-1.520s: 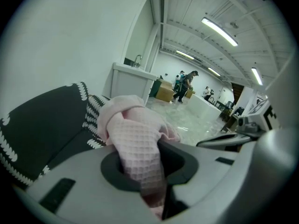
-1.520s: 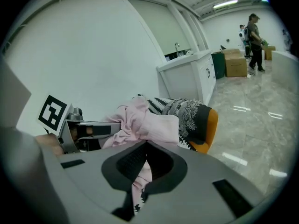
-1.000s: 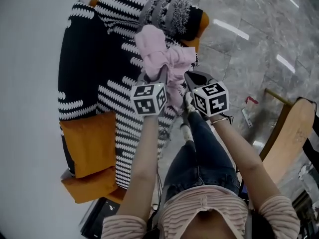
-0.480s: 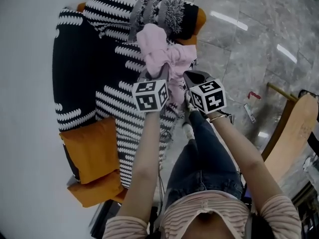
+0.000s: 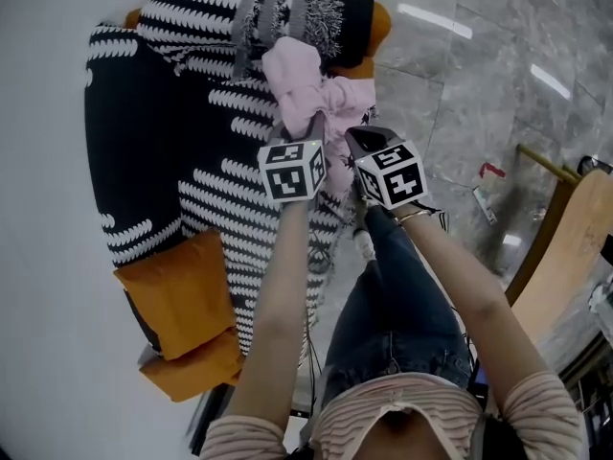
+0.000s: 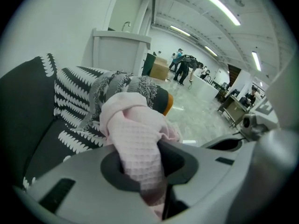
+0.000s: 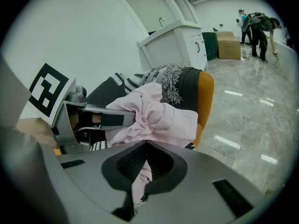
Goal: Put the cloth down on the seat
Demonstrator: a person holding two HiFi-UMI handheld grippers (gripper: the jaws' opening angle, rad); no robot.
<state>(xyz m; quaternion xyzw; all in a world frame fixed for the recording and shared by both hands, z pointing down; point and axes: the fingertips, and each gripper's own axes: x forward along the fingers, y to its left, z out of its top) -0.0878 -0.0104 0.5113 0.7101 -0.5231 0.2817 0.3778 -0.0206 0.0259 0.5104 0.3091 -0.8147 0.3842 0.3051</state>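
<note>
A pale pink waffle cloth [image 5: 311, 99] hangs bunched between both grippers above the seat [image 5: 206, 161] of an orange armchair draped in a black and white patterned throw. My left gripper [image 5: 308, 132] is shut on the cloth [image 6: 135, 148], which fills the gap between its jaws. Just to its right, my right gripper [image 5: 352, 140] is shut on another fold of the cloth [image 7: 154, 115], a strip of which runs down through its jaws. The cloth's lower end is hidden behind the marker cubes in the head view.
A grey fringed blanket [image 5: 287, 8] lies over the chair's far arm. Orange cushion corners [image 5: 182, 305] show at the chair's near end. A white wall runs along the left. A wooden chair [image 5: 565, 247] stands on the polished stone floor [image 5: 460, 94] at right. Distant people [image 6: 184, 69] are in the hall.
Both grippers with the pink cloth have shifted slightly up and toward the chair in the head view. The grips on the cloth have not changed.
</note>
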